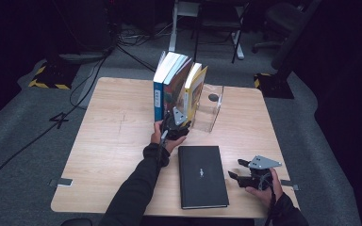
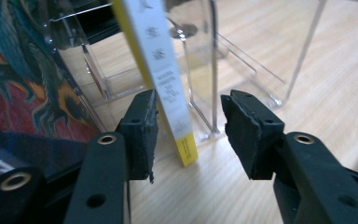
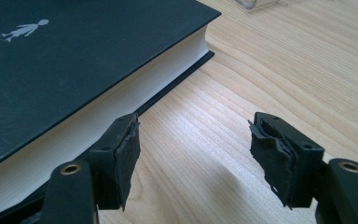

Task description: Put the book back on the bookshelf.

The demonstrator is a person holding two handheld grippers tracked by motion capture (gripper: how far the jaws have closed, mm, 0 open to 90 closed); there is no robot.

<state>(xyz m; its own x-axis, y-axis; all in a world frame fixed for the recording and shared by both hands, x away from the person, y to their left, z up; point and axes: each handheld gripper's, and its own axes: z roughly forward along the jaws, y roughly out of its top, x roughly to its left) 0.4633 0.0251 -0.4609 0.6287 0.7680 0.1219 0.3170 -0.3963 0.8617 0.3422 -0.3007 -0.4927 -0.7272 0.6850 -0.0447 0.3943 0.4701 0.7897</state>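
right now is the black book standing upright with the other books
No, the black book lies flat on the table, apart from the upright books near the clear stand.

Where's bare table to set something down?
The table's whole left half is bare, left of the standing books. A narrower strip lies between the black book and right gripper. It is crowded where the left gripper meets the books and clear stand.

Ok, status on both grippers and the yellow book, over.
Left gripper open, yellow book between jaws, unpressed. Right gripper open beside black book. Clear stand close behind.
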